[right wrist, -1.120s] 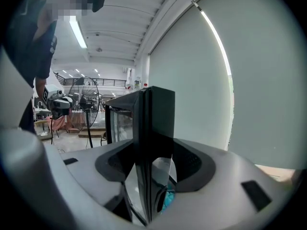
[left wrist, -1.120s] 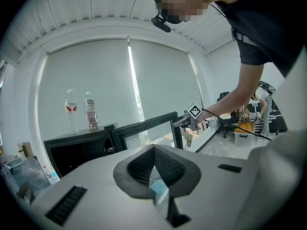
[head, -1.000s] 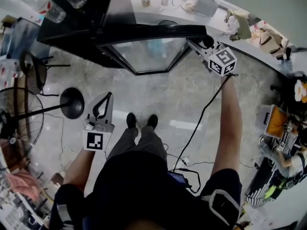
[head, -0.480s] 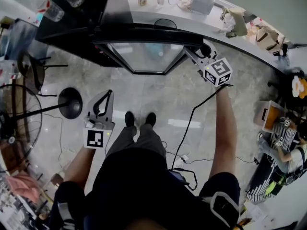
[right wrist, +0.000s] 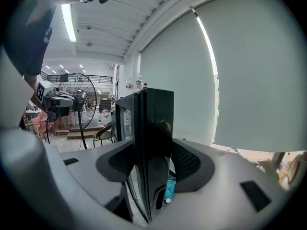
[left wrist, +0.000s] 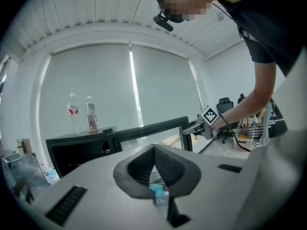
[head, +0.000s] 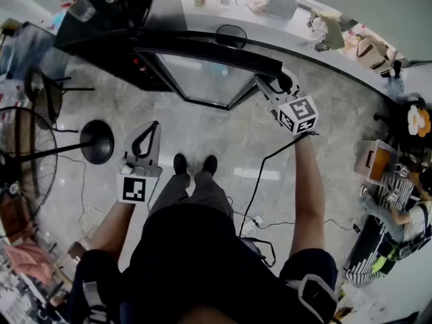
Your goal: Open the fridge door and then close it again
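My right gripper (head: 271,86) grasps the fridge door (head: 209,73) at its free edge; only the right gripper view shows that edge between the jaws. My left gripper (head: 152,128) is clenched, empty and well apart.

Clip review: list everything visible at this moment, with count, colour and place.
fridge: one, black, low, ahead of the person
fridge door: one, black frame with glass, standing open
bottles: two, clear, on the fridge top
floor fan: one, black, floor at left
ledge: one, white, behind the fridge
cable: one, black, hanging from the right gripper
seated person: one, striped top, far right
left gripper: shut, empty
right gripper: clamped on the door's free edge
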{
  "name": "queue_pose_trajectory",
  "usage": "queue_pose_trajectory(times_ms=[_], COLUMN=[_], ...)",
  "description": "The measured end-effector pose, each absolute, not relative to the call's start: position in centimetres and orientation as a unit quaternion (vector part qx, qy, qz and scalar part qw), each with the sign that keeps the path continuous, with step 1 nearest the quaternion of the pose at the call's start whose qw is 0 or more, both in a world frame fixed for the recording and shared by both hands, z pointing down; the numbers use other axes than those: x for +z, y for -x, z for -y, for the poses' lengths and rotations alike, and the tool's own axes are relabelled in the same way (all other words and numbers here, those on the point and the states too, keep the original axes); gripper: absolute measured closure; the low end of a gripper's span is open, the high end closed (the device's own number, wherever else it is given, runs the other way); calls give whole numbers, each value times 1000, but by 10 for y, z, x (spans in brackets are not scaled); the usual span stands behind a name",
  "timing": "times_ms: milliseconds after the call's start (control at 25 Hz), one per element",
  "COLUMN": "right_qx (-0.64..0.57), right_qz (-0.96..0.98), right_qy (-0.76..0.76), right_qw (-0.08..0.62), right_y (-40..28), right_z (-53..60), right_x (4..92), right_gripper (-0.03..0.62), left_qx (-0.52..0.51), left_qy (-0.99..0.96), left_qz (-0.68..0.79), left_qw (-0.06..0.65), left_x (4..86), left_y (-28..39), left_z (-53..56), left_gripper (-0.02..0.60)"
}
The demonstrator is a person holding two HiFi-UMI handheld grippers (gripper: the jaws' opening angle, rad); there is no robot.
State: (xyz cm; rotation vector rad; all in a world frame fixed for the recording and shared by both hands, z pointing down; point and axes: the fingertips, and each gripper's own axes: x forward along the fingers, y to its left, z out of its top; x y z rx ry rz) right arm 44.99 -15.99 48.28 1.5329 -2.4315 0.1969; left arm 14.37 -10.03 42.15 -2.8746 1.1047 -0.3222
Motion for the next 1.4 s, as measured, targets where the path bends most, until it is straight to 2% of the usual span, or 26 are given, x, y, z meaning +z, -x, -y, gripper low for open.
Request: queue_pose_trajectory(times_ms=[840, 1400], right_qx=[77, 82], right_qz=[794, 743], right_qy=[-590, -654], right_qw=[123, 114], right_y=[-392, -327], right_z=[81, 34], right_x=[480, 482], right_gripper=[368, 372], left_qx=[-76, -64], left_qy=[925, 935], left_qz=[-371, -347], left_qw=[31, 25], left_x=[400, 397], left_y=[-124, -33], left_z=[59, 31], left_gripper=[558, 558])
